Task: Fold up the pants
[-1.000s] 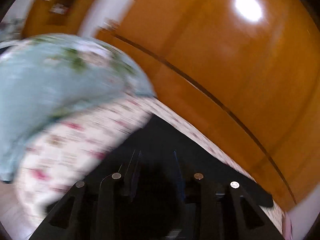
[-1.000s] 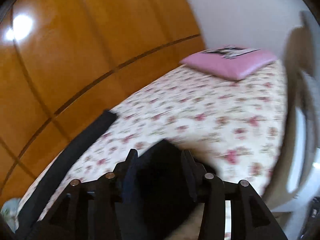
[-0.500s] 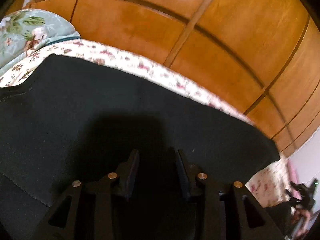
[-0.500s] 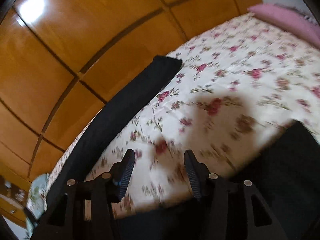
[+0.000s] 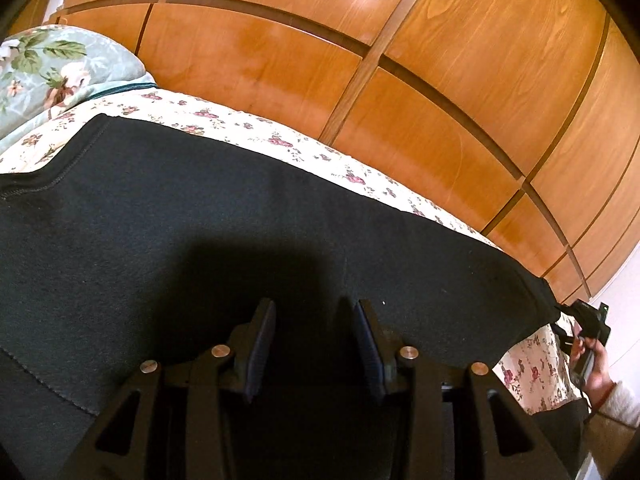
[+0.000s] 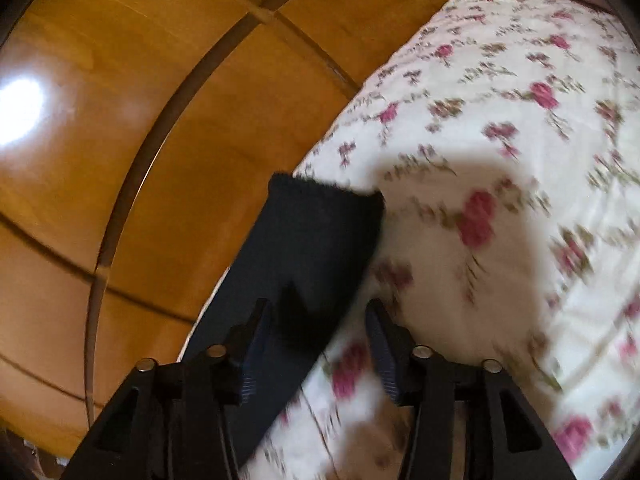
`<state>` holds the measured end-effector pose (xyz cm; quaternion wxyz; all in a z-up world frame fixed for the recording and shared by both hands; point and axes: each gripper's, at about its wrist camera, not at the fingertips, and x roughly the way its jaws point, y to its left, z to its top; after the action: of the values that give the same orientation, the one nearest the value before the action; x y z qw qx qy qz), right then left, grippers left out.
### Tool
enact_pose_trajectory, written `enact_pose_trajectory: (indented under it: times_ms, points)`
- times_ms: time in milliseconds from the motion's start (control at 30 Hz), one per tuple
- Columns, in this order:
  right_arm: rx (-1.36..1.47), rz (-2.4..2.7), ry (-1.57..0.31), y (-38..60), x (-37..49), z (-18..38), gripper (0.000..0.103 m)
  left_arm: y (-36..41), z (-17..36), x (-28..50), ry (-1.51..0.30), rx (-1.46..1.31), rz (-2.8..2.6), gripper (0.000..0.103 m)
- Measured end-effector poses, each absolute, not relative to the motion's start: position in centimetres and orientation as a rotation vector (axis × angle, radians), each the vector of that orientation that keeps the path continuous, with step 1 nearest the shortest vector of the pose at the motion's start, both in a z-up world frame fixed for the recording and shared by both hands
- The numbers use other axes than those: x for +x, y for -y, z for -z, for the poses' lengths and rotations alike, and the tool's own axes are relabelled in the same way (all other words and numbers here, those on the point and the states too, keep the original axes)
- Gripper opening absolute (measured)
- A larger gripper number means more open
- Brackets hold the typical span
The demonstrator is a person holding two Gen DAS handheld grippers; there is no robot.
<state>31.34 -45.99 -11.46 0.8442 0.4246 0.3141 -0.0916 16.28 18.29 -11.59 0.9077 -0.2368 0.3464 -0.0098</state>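
Dark pants (image 5: 200,216) lie flat ahead of my tongs.
Both tongs, left (image 5: 316,344) and right (image 6: 318,340), gape empty; the right view is blurred.

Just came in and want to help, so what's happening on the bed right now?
A person with a gripper in each hand is folding black pants laid flat on the floral bedsheet beside a wooden wardrobe. The left gripper hovers open over the wide part of the pants. The right gripper is open at the leg end, holding nothing yet.
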Motion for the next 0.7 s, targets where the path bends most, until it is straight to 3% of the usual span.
enact_pose_trajectory:
  times_ms: [67,133,500,700]
  points:
    - [0.894,0.205,-0.665,45.9,32.3,11.4,0.04,-18.3,11.7,16.3,-0.712,-0.488,0.021,0.041]
    - [0.898,0.204,-0.674,45.7,32.7,11.4,0.012,-18.3,11.6,16.1,-0.71,-0.491,0.024,0.041]
    - [0.823,0.279,-0.644,47.1,24.9,7.6,0.01,-19.3,11.8,16.0,-0.708,-0.559,0.078,0.041]
    - [0.899,0.359,-0.663,49.8,18.5,9.4,0.01,-19.5,11.9,16.0,-0.707,-0.591,0.118,0.041]
